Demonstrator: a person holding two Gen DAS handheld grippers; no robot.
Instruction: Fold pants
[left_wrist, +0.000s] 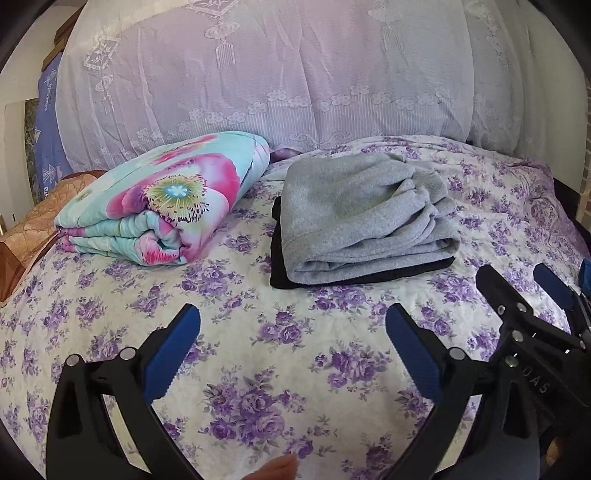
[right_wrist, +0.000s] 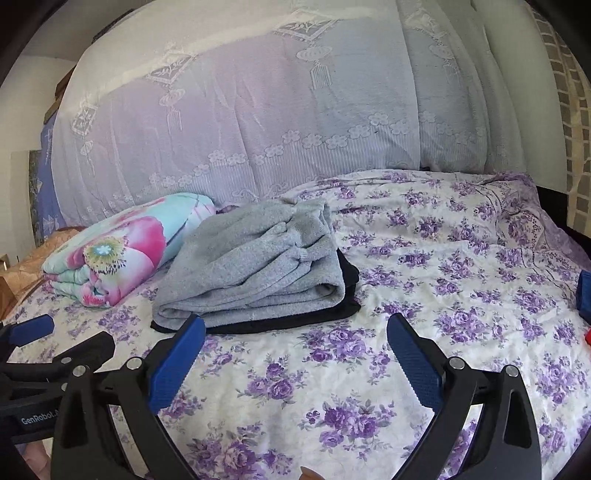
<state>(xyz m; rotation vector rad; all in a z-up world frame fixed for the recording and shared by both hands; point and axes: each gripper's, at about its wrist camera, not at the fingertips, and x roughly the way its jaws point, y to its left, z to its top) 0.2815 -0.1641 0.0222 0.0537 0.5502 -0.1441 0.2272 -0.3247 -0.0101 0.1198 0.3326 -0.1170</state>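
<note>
Right now your gray pants (left_wrist: 354, 218) sit folded into a thick rectangular bundle on the bed, stacked squarely on a folded black garment (left_wrist: 280, 266) whose edges peek out along the near and left sides in the left wrist view. You can see the fleece fabric doubled over several times, the layers showing as soft rolled edges on the right side, and a stitched hem running down the left edge. The gathered, bunched part of the fabric lies toward the far right of the bundle. In the right wrist view the same pants (right_wrist: 258, 266) show their layered folds facing you, with the black garment (right_wrist: 347, 291) sticking out at the right and along the front.

Just left of the stack lies a folded floral quilt (left_wrist: 166, 199) in turquoise and pink, apart from the pants. Everything rests on the purple-flowered bedsheet (left_wrist: 258, 369), with a lace-covered pile of bedding (left_wrist: 277, 74) behind.

Your left gripper (left_wrist: 293, 354) hovers above the sheet in front of the stack, its blue-padded jaws spread wide and holding nothing. Your right gripper (right_wrist: 295, 362) is likewise spread wide and empty, its left pad near the front edge of the stack in its own view.
</note>
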